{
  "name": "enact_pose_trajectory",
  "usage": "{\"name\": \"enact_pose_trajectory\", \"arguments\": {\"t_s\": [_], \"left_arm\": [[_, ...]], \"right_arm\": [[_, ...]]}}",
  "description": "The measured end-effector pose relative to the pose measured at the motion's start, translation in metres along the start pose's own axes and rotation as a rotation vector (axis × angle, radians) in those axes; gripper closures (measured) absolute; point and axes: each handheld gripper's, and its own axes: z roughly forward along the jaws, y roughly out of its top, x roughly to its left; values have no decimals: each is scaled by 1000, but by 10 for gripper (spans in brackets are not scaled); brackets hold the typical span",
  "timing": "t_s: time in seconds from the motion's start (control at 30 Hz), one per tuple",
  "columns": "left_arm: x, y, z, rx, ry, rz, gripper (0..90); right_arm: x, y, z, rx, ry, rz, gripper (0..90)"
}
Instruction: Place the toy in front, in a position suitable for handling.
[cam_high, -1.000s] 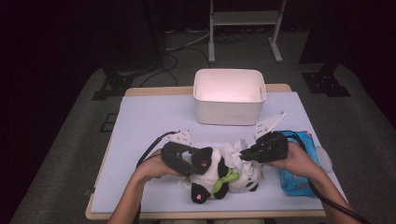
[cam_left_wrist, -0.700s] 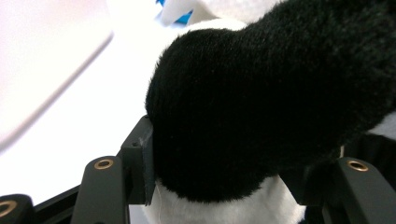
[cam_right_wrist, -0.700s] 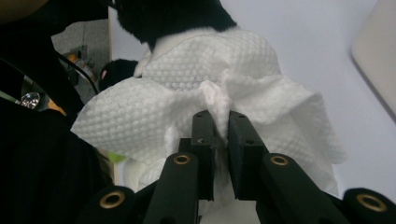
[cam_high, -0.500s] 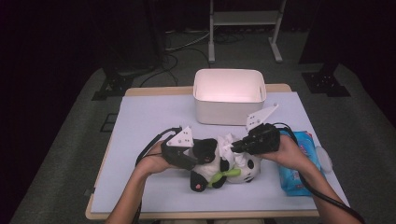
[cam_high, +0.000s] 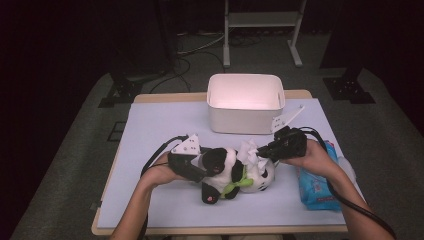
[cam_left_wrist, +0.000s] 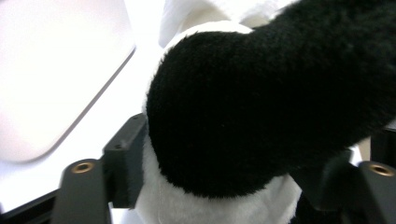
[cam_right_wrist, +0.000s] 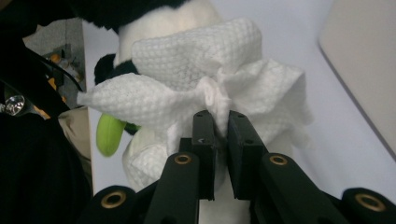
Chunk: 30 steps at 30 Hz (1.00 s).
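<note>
1. While the panda plush toy (cam_high: 231, 172) lies on its side on the tabletop (cam_high: 160, 125), the left tool (cam_high: 192, 165) has the toy's black-and-white body between its two jaws; its jaws have just been opening again after a brief squeeze, and in the left gripper view the fur (cam_left_wrist: 261, 107) fills the gap and touches both pads.
2. Just ahead of the right tool (cam_high: 262, 150) sits a bunched white wipe (cam_right_wrist: 205, 88), pinched at its gathered middle by jaws pressed nearly together.
3. Beyond that wipe, from the right tool's own view, the toy's white fur and a green ribbon end (cam_right_wrist: 109, 134) show behind the cloth; the wipe rests against the toy's head end.
4. Seen from above, the two tools face each other across the toy, the left one at its black end, the right one at its white end.
5. Farther out past both tools, a white bin (cam_high: 245, 102) stands at the tabletop's far edge, well apart from the toy.
6. Behind the right tool, under the person's right forearm, lies a blue packet (cam_high: 315, 187) with printing on it; the lettering is too small and blurred to read.
7. No brand or label on the toy, the bin or the tools can be made out.
8. Each tool trails a black cable back toward the person.
</note>
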Motion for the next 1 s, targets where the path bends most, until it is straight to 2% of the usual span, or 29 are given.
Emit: {"name": "enact_pose_trajectory", "arguments": {"t_s": [0.13,0.33,0.5,0.67,0.8,1.0], "left_arm": [[2,-3,1,33,-11,-69,203],[2,-3,-2,50,-35,-96,187],[-1,-3,-4,48,-57,-77,170],[-4,-3,-8,55,-58,-37,169],[-7,-4,-12,59,-58,-22,169],[-6,-8,-20,53,-70,-52,169]], "right_arm": [[6,-6,0,23,1,-3,815],[11,-11,2,31,9,-14,819],[14,-13,2,29,12,-19,819],[15,-15,3,20,22,-17,820],[18,-16,2,19,28,-17,820],[18,-16,2,20,28,-21,820]]}}
